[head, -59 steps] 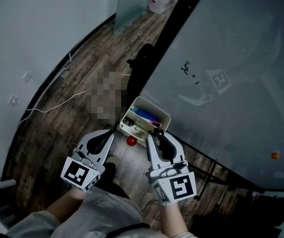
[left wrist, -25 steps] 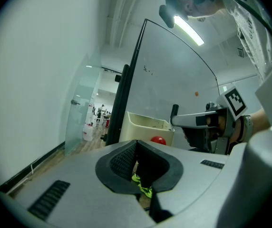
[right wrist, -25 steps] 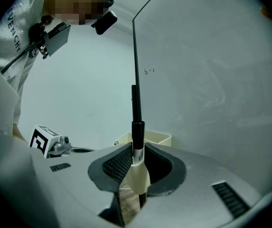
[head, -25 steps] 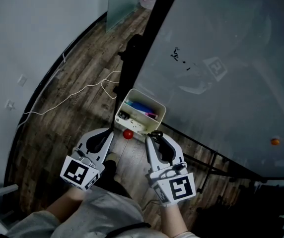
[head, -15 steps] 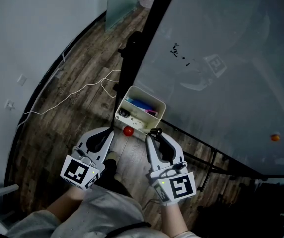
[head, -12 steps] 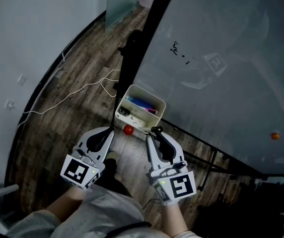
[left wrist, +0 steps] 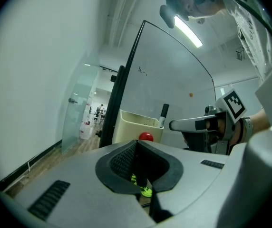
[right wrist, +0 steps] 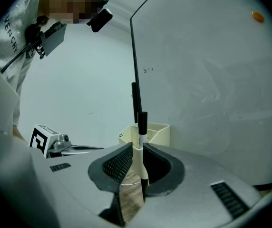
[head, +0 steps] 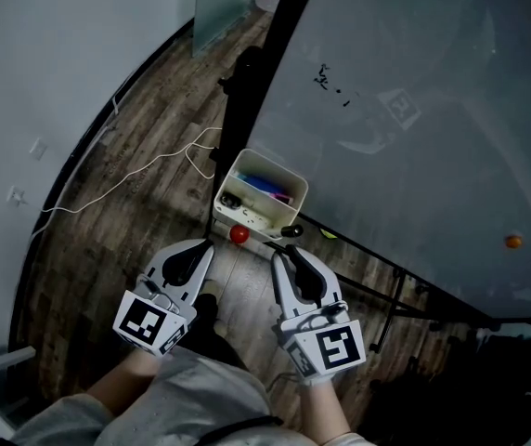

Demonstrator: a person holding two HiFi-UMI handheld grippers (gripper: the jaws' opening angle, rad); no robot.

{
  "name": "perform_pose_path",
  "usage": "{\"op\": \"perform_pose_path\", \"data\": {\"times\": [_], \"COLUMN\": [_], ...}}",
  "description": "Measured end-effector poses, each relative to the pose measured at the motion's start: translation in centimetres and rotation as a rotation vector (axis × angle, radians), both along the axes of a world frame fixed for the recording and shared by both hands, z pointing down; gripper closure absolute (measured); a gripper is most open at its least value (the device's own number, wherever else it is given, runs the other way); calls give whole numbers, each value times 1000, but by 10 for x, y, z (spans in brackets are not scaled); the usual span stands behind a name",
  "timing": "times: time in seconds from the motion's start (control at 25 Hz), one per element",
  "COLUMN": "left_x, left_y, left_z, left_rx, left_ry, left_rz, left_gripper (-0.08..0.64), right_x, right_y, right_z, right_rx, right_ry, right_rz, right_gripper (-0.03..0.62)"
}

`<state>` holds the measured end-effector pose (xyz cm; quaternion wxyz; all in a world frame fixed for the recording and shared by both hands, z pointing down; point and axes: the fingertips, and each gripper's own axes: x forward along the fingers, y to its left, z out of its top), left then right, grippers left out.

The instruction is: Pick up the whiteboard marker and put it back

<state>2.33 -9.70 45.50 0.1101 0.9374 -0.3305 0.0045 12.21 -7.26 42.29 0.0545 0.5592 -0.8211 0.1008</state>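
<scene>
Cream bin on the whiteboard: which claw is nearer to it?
Right. The right claw, gripping the whiteboard marker, is just short of the cream bin, at its near right corner. The left claw sits farther back, off its left corner.

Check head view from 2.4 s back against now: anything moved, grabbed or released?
Nothing grabbed or released. The right gripper stays shut on the whiteboard marker, the left gripper stays shut and empty. Only the view drifted: cream box and red ball sit slightly higher in frame.
</scene>
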Motion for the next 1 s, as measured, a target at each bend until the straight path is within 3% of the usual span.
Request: {"op": "perform_pose_path", "data": {"times": [0.68,1.0], "left_x": [1,8], "left_y": [29,40], "left_z": [-14,-28], "left_rx": [27,73], "left_ry": [13,9], "left_rz": [40,74], "left_gripper": [545,545], "right_x": [-31,-29], "right_y": [29,40], "right_z": [-17,-18], "right_rx": [65,33], "right_ry": [-27,0], "right_rz": [-82,-76], "right_gripper": [565,569]}}
